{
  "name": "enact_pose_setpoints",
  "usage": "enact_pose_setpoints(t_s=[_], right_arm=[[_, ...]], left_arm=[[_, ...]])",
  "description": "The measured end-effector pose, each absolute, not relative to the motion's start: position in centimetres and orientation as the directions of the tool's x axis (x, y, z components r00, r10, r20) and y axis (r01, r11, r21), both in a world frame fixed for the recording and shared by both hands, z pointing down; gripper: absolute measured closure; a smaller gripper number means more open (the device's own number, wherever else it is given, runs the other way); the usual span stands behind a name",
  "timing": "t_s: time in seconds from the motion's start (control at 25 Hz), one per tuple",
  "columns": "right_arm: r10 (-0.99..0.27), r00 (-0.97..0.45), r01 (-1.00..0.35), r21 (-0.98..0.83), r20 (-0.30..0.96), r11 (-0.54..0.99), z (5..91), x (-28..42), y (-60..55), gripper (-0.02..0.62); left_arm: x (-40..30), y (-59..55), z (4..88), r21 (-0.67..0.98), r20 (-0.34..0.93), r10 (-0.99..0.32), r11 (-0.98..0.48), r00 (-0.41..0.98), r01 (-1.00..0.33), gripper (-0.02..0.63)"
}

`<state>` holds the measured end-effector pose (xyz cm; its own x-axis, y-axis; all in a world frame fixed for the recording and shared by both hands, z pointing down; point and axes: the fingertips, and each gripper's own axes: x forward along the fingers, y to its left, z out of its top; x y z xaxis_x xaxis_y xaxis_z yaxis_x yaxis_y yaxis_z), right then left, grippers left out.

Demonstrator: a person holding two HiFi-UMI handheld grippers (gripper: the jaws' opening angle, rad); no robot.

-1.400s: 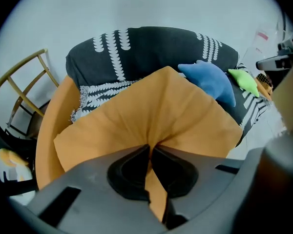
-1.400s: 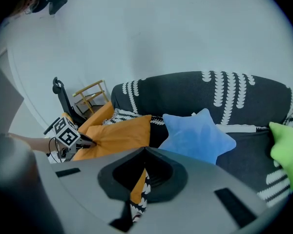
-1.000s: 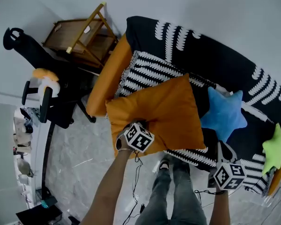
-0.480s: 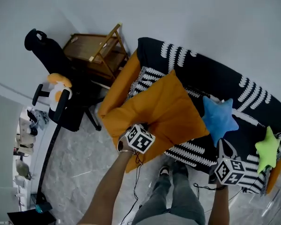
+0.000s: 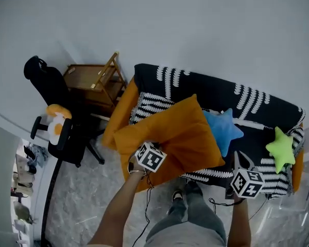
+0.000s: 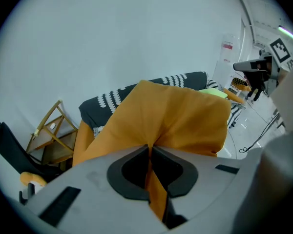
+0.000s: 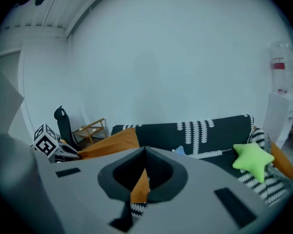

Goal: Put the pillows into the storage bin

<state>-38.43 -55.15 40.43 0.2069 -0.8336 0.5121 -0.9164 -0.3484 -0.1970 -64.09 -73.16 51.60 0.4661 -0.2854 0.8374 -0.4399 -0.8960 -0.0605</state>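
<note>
A: From the head view, the orange pillow point(image 5: 170, 133) covered most of the sofa point(image 5: 119, 115) seat and one arm of the blue star pillow point(image 5: 224, 130).
B: Noted. Clutter point(image 5: 21, 210) at the left edge was too small to identify. The person's legs point(image 5: 195, 223) were cut off at the bottom.

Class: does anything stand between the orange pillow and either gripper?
Nothing visible does. The left gripper and the right gripper are each shut on the orange pillow, with its fabric pinched between their jaws. No storage bin can be identified in these views.

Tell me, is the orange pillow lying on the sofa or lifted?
Lifted up: the orange pillow tilts over the sofa, its fabric pinched between the left gripper's fingers.
</note>
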Motion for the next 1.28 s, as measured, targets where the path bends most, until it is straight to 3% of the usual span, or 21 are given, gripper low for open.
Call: enact_pose_setpoints(t_s=[0.32, 0.64, 1.08, 1.28], right_arm=[[-0.789, 0.413, -0.828, -0.173, 0.455, -0.533, 36.7, -35.0, -44.6, 0.594], [-0.645, 0.642, -0.626, -0.201, 0.415, -0.753, 34.7, -28.8, -28.8, 0.594], [-0.402, 0.789, -0.337, -0.220, 0.464, -0.915, 36.8, -22.9, -3.9, 0.594], [-0.344, 0.811, -0.273, -0.215, 0.473, -0.938, 37.8, -20.2, 5.2, 0.594]], left_arm=[[-57.0, -67.3, 47.9, -0.061, 0.806, -0.184, -0.971, 0.563, -0.230, 0.590], [-47.1, -57.2, 45.7, -0.038, 0.798, -0.029, -0.999, 0.603, 0.001, 0.589], [-34.3, -38.9, 44.0, -0.024, 0.790, 0.119, -0.975, 0.602, 0.223, 0.589], [-28.6, -30.7, 44.0, -0.020, 0.788, 0.162, -0.958, 0.595, 0.287, 0.589]])
